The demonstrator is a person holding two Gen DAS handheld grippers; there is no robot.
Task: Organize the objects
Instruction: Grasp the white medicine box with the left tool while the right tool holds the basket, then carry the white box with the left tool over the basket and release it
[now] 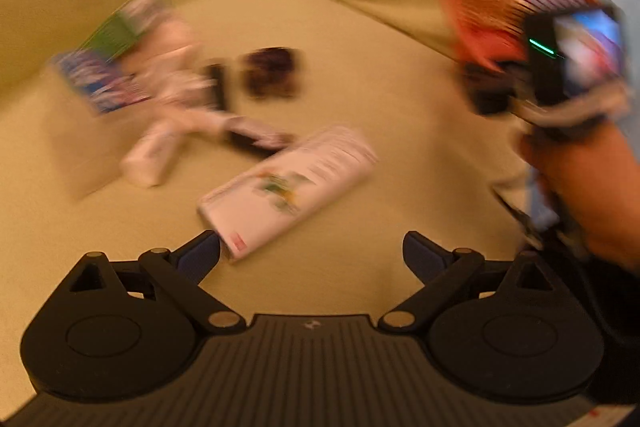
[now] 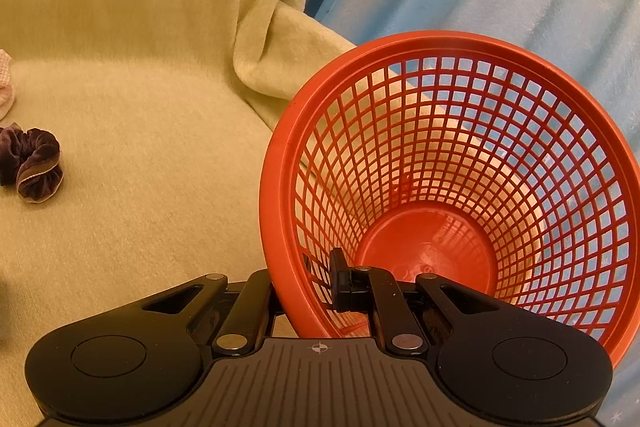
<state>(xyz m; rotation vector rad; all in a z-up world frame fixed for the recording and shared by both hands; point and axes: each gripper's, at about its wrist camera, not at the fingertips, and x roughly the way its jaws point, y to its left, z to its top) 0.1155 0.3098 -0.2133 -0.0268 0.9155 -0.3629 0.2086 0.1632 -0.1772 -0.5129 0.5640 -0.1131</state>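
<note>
My right tongs (image 2: pixel 308 291) are clamped on the rim of the red basket (image 2: pixel 440 163), still empty, at the blanket's (image 2: pixel 140 115) right edge. My left tongs (image 1: pixel 311 255) stand apart above the white packet (image 1: pixel 288 187); scrunchie (image 2: pixel 34 163) and other bits remain loose, nothing sorted yet.

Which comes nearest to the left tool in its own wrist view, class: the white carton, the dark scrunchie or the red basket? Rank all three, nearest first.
1. White carton: lying flat, its near corner beside one finger of the left tool.
2. Dark scrunchie: farther up the middle of the yellow blanket.
3. Red basket: far right, held up by the right tool.
</note>
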